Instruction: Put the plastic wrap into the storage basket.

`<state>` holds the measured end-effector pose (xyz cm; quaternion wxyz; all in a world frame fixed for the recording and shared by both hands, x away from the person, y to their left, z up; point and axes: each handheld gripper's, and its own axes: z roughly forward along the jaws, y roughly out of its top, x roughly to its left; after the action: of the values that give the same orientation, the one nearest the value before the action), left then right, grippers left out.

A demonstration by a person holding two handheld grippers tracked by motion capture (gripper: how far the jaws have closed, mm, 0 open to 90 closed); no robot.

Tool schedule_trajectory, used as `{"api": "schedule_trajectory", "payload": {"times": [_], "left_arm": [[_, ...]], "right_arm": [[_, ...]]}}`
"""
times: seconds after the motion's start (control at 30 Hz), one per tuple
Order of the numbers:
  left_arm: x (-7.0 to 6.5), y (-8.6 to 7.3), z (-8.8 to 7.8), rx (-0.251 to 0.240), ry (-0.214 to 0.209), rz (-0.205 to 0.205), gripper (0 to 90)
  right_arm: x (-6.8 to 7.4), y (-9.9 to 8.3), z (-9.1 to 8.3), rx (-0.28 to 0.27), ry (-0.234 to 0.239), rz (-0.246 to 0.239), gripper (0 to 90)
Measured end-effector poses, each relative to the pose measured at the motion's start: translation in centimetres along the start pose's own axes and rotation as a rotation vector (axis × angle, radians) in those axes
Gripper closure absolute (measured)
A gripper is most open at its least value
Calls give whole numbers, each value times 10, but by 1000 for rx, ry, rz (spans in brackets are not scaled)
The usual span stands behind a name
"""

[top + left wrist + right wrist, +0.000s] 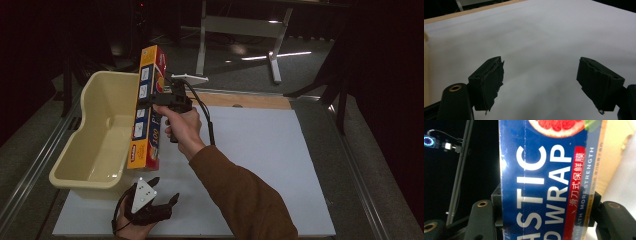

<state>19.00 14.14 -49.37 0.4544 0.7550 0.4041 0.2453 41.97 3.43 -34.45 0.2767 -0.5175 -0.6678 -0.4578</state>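
A long plastic wrap box (147, 107), orange and blue, is held up on end at the right rim of the cream tub (95, 150). My right gripper (159, 102) is shut on the box at about mid-length. In the right gripper view the blue face of the plastic wrap box (544, 180) with white lettering sits clamped between the two jaws. My left gripper (165, 192) rests low near the white mat's front edge, open with nothing in it. In the left gripper view its jaws stand wide apart, my left gripper (540, 80) over the bare white mat (544, 37).
The tub stands at the table's left, partly on the white mat (260, 160). A wooden strip (250, 100) runs along the mat's far edge. Behind the table stand a white table frame (240, 30) and dark floor.
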Motion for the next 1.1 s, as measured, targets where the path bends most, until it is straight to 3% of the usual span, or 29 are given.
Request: {"api": "schedule_trajectory", "payload": {"times": [0.43, 1.1], "left_arm": [[-1, 0, 0, -4, -8, -3, 210], [1, -1, -2, -16, -16, -8, 210]], "right_arm": [[6, -4, 16, -13, 28, 21, 407], [15, -13, 53, 24, 45, 40, 407]]}}
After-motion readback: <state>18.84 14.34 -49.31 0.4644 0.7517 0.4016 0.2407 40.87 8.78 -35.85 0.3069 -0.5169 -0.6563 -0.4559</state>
